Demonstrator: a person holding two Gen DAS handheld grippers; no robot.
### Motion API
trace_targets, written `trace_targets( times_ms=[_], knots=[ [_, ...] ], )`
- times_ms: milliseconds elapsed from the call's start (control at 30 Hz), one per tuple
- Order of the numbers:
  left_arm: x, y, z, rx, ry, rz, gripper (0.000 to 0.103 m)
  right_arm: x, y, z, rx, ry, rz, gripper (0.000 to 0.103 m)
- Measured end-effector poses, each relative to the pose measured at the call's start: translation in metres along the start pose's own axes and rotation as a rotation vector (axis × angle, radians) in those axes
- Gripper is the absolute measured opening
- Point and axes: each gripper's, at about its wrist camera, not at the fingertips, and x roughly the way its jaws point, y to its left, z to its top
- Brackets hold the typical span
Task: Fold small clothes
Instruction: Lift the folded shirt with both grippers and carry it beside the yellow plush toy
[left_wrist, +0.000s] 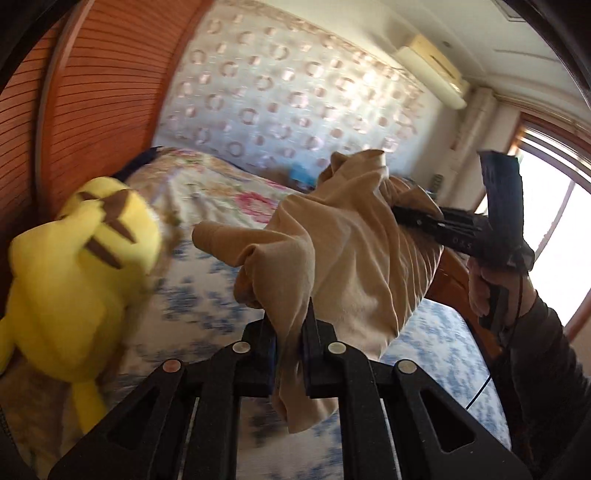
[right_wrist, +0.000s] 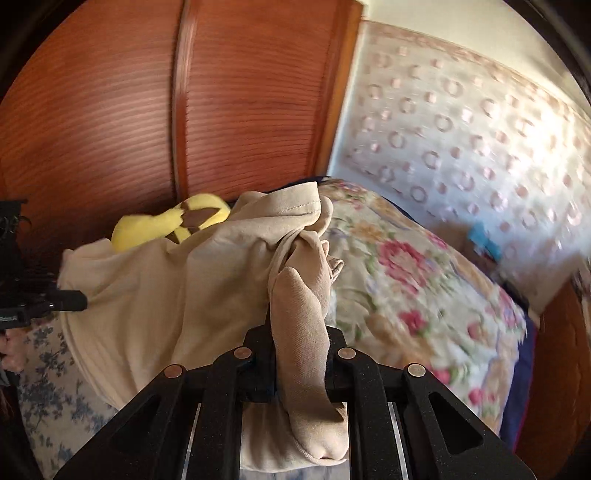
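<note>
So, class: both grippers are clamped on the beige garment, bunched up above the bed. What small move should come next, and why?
Probably draw the two grippers apart to stretch the cloth flat. The left gripper and the right gripper each pinch a fold of the beige garment, which hangs crumpled between them above the floral bedspread; it looks too bunched to fold yet.

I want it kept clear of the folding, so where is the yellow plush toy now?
In the left wrist view the yellow plush toy lies on the bed at the left, by the wooden wardrobe, left of the lifted beige garment.
</note>
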Motion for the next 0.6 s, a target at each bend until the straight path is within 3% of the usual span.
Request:
trace_targets(
  times_ms=[167, 467, 567, 600],
  knots=[
    [-0.005, 0.041, -0.011, -0.067, -0.002, 0.062, 0.011, 0.08, 0.017, 0.045, -0.123, 0.045, 0.044, 0.014],
    [-0.001, 0.081, -0.018, -0.125, 0.035, 0.127, 0.011, 0.179, 0.032, 0.099, -0.155, 0.109, 0.109, 0.015],
    [0.006, 0.089, -0.017, -0.131, 0.064, 0.144, 0.011, 0.206, 0.037, 0.102, -0.123, 0.171, 0.127, 0.023],
    [0.007, 0.091, -0.017, -0.131, 0.075, 0.143, 0.011, 0.214, 0.034, 0.103, -0.105, 0.185, 0.12, 0.031]
  ],
)
